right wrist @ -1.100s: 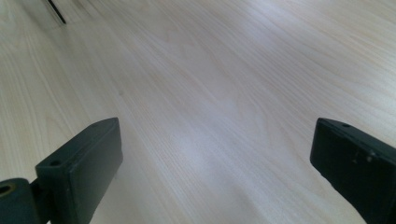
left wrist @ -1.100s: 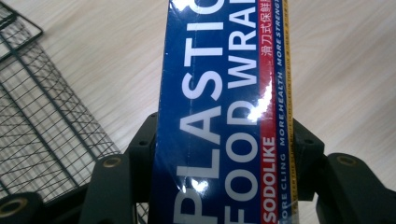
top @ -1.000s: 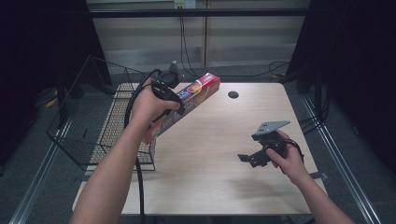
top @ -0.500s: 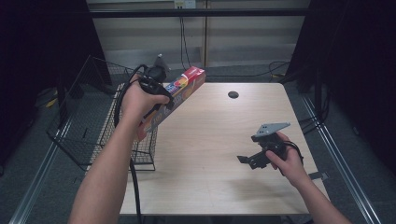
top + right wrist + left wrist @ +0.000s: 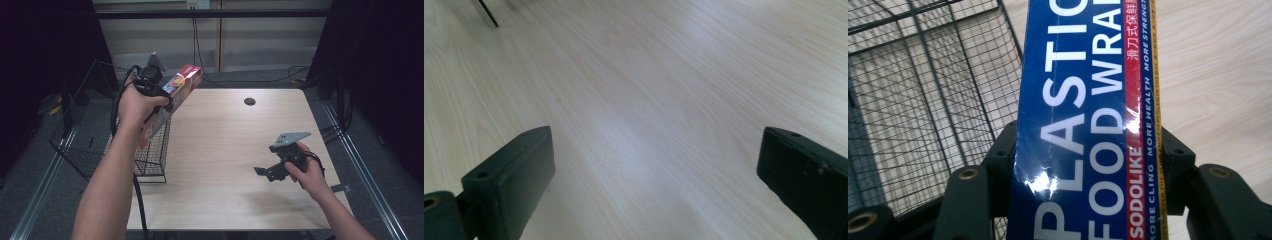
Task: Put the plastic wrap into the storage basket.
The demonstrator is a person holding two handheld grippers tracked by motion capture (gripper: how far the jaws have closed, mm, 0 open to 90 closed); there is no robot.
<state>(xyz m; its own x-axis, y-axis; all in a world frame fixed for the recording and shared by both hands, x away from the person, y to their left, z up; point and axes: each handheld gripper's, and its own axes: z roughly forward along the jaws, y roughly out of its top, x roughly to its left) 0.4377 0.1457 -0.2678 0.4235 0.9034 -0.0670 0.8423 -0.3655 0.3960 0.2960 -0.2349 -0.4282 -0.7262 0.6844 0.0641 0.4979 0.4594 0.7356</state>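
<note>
My left gripper (image 5: pixel 159 96) is shut on a long box of plastic food wrap (image 5: pixel 172 100), blue and red with fruit printed on it. I hold the box tilted in the air above the right rim of a black wire basket (image 5: pixel 95 125). In the left gripper view the box (image 5: pixel 1083 125) is clamped between the two black jaws, with the basket mesh (image 5: pixel 923 100) to its left and the table to its right. My right gripper (image 5: pixel 266 172) hovers low over the table's right part, open, with nothing between its jaws (image 5: pixel 649 175).
The light wooden table (image 5: pixel 225 150) has a round cable hole (image 5: pixel 249 101) near its far edge. The wire basket stands at the table's left edge, partly over the floor. Cables run along the back wall. Metal rails flank the table on both sides.
My left hand has carried the food wrap box to the left and a little away, from over the table to above the basket's rim. The right gripper has stayed in place.
</note>
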